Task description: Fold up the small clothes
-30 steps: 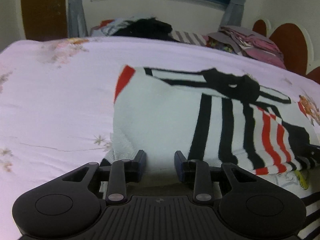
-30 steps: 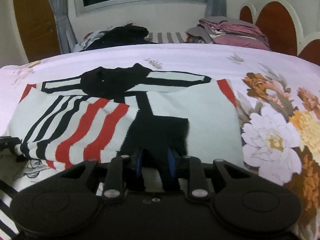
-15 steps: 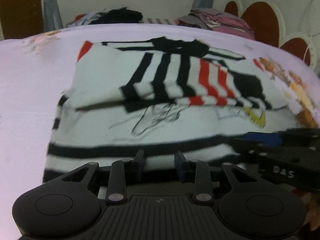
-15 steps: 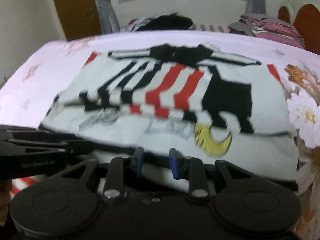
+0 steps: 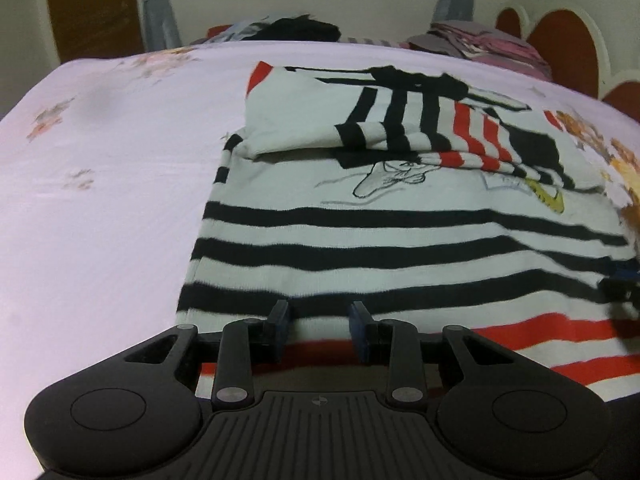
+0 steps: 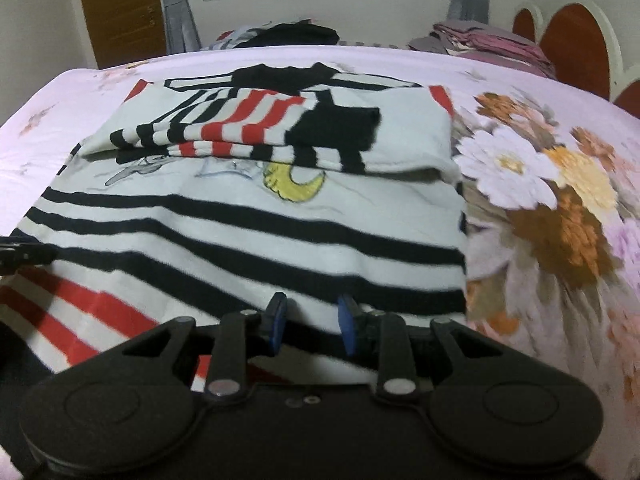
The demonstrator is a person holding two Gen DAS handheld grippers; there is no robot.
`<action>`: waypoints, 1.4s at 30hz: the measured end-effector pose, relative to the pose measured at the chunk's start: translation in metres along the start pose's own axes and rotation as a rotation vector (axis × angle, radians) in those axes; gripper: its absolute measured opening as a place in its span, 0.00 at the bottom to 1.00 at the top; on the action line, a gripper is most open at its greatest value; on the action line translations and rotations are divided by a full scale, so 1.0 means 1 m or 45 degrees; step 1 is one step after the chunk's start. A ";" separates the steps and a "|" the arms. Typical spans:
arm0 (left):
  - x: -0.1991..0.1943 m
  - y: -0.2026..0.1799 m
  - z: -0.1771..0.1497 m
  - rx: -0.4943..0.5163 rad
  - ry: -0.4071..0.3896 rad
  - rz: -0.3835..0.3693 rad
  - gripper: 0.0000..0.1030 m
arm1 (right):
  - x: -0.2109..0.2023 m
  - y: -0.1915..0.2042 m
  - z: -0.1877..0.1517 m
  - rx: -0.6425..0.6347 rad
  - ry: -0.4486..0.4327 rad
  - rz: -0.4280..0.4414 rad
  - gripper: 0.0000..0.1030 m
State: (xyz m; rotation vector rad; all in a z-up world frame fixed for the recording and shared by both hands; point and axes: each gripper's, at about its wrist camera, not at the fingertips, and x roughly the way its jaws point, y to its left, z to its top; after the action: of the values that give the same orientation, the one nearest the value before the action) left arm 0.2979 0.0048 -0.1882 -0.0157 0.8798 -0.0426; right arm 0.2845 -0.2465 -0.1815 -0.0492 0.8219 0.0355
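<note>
Knit: striped sweater point(image 5: 400, 240), sleeves folded in, flat on bed point(image 5: 100, 200) ahead of both tongs.
Left tongs point(image 5: 319, 320): parted, empty, at hem.
Right tongs point(image 6: 308, 322): same.

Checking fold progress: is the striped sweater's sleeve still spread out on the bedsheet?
No, the black, white and red striped knit sweater has both sleeves folded across its chest.

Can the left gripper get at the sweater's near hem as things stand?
Probably yes: the left gripper is open right above the sweater's near hem, with nothing lying between them.
</note>
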 end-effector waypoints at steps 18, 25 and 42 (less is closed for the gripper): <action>-0.024 -0.016 -0.033 0.093 0.071 -0.187 0.32 | -0.033 0.049 -0.043 0.063 0.046 0.026 0.29; -0.039 0.004 -0.049 0.081 0.070 -0.223 0.33 | -0.057 0.041 -0.065 0.122 0.046 -0.105 0.31; -0.069 0.084 -0.088 -0.113 0.124 -0.254 0.78 | -0.106 0.021 -0.103 0.325 -0.022 -0.280 0.57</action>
State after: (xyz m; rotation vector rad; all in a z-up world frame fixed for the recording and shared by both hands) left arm 0.1887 0.0923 -0.1943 -0.1859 0.9748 -0.1920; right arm 0.1359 -0.2323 -0.1749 0.1017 0.7945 -0.2758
